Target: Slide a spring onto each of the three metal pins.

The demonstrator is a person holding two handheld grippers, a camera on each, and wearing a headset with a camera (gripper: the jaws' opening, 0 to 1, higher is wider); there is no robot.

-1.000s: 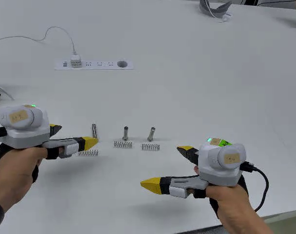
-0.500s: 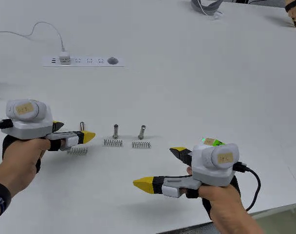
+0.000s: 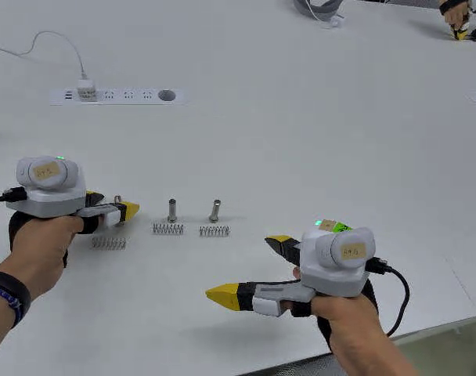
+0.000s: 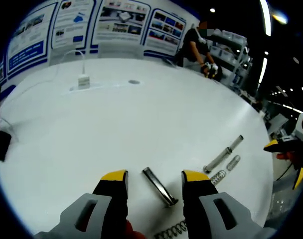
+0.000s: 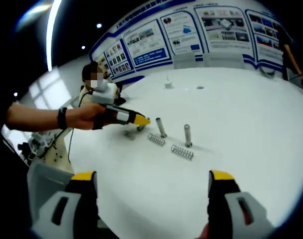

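Three short metal pins stand in a row on the white table: left pin (image 3: 117, 200), middle pin (image 3: 172, 210), right pin (image 3: 214, 210). A spring lies in front of each: left spring (image 3: 109, 243), middle spring (image 3: 167, 229), right spring (image 3: 214, 231). My left gripper (image 3: 114, 204) is open, its yellow-tipped jaws on either side of the left pin (image 4: 159, 185) without closing on it. My right gripper (image 3: 250, 268) is held wide open and empty near the front edge, well clear of the row. In the right gripper view the middle pin (image 5: 160, 127) and right pin (image 5: 187, 135) stand ahead.
A white power strip (image 3: 117, 95) with a plugged-in adapter (image 3: 86, 88) lies at the back left. The table's front edge (image 3: 426, 333) runs close behind my right hand. Another person (image 4: 196, 45) works at the far end.
My left gripper has come forward so that its jaws now straddle the left pin instead of sitting by the left spring. The right gripper has kept its place; the head camera has shifted.
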